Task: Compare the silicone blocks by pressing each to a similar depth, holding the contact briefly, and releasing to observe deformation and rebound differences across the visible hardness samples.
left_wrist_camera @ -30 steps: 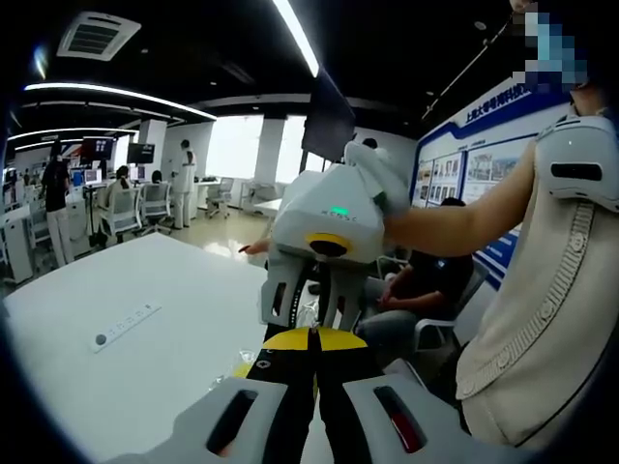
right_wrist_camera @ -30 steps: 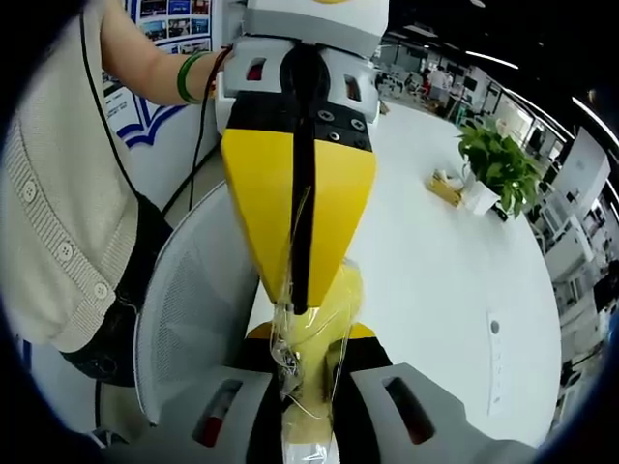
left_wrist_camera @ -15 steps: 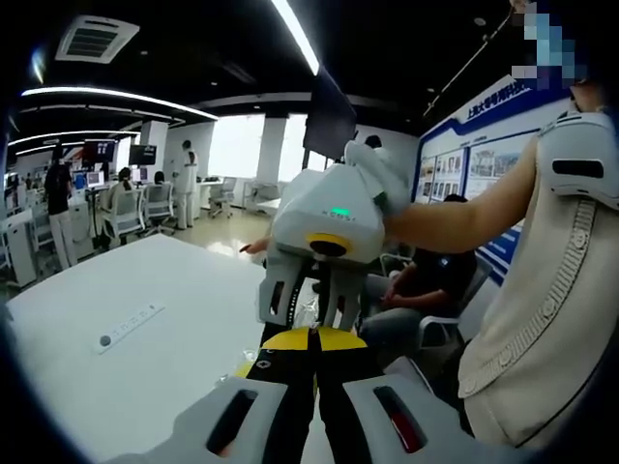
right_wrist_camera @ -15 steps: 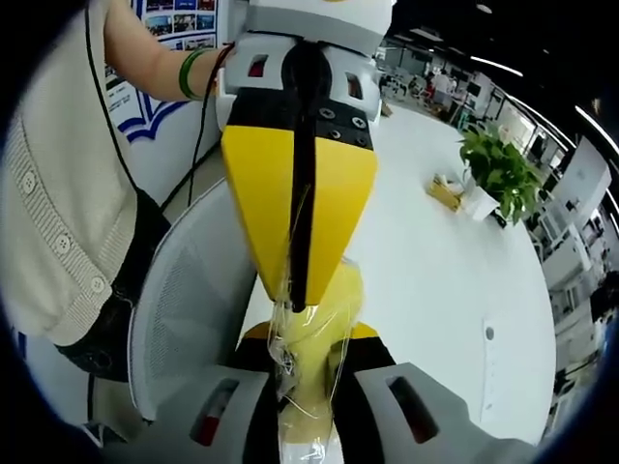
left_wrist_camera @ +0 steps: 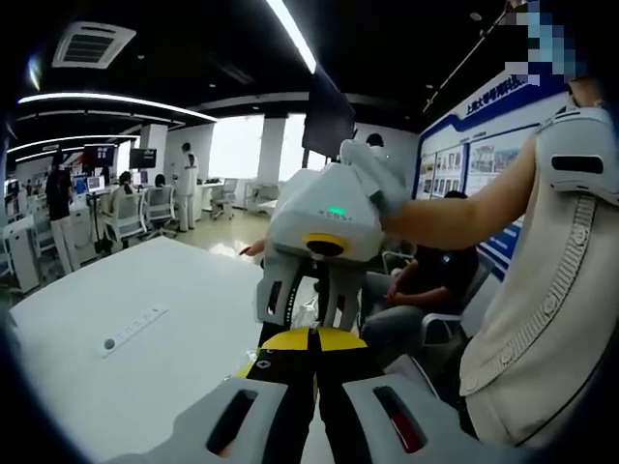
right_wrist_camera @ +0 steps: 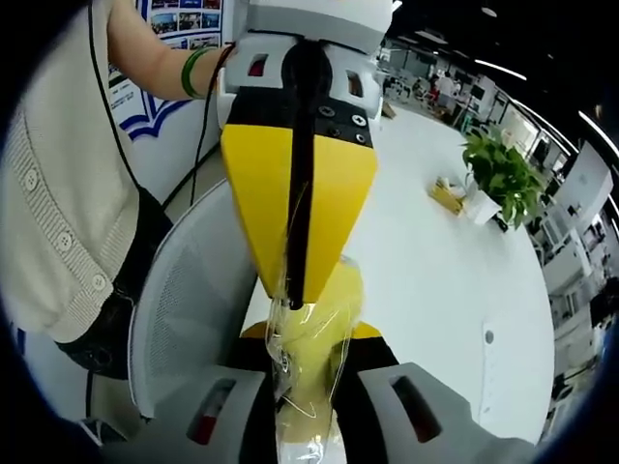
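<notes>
A yellow silicone block (right_wrist_camera: pixel 327 307) in a clear plastic bag hangs in the air between my two grippers, above the table's edge. In the right gripper view my right gripper (right_wrist_camera: pixel 302 350) is shut on the bagged block from below. My left gripper (right_wrist_camera: pixel 295 288) comes down from the top with its yellow jaws shut on the bag's upper edge. In the left gripper view my left gripper (left_wrist_camera: pixel 311 338) is shut at the bottom. The right gripper (left_wrist_camera: pixel 308 302) faces it, and a bit of crinkled bag (left_wrist_camera: pixel 308 314) shows between them.
The white table (right_wrist_camera: pixel 435 280) carries a power strip (left_wrist_camera: pixel 131 329), a potted plant (right_wrist_camera: pixel 498 169) and a small yellow thing beside it. A white mesh chair (right_wrist_camera: pixel 189 300) stands under the grippers. A person in a cream cardigan (right_wrist_camera: pixel 53 213) holds both grippers. Another person (left_wrist_camera: pixel 430 280) sits nearby.
</notes>
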`<state>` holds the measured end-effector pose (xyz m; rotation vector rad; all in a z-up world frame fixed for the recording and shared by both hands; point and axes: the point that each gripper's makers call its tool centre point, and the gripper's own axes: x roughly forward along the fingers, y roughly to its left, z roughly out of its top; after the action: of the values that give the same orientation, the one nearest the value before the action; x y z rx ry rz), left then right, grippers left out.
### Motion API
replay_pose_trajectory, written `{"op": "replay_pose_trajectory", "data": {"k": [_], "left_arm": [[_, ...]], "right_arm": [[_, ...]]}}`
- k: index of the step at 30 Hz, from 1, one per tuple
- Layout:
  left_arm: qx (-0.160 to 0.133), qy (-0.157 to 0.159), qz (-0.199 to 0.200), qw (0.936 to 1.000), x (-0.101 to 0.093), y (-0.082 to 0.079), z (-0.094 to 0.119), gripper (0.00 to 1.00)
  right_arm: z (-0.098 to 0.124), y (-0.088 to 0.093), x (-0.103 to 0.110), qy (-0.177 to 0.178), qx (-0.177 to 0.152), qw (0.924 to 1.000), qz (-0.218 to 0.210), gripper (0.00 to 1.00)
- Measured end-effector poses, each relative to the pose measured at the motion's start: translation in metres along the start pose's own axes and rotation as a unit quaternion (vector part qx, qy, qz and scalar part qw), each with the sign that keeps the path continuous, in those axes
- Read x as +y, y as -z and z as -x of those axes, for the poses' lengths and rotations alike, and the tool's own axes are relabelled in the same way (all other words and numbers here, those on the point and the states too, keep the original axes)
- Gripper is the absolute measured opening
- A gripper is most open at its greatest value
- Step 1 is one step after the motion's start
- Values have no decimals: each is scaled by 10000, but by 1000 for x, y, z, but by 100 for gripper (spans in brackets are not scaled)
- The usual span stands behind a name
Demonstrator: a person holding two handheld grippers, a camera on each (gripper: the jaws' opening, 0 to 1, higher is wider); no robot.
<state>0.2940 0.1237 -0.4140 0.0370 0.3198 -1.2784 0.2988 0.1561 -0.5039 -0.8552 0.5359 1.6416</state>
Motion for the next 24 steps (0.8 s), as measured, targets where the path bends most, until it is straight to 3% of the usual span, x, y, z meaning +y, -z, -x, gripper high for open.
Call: {"op": "replay_pose_trajectory", "data": {"k": [15, 24], "left_arm": [[-7, -3, -11, 10000, -1, 1, 0, 0], [-13, -2, 233, 9997, -1, 4, -2, 0]], "right_arm": [[0, 1, 2, -53, 33, 10000, -16, 13], [-2, 4, 4, -81, 56, 9999, -105, 15]]}}
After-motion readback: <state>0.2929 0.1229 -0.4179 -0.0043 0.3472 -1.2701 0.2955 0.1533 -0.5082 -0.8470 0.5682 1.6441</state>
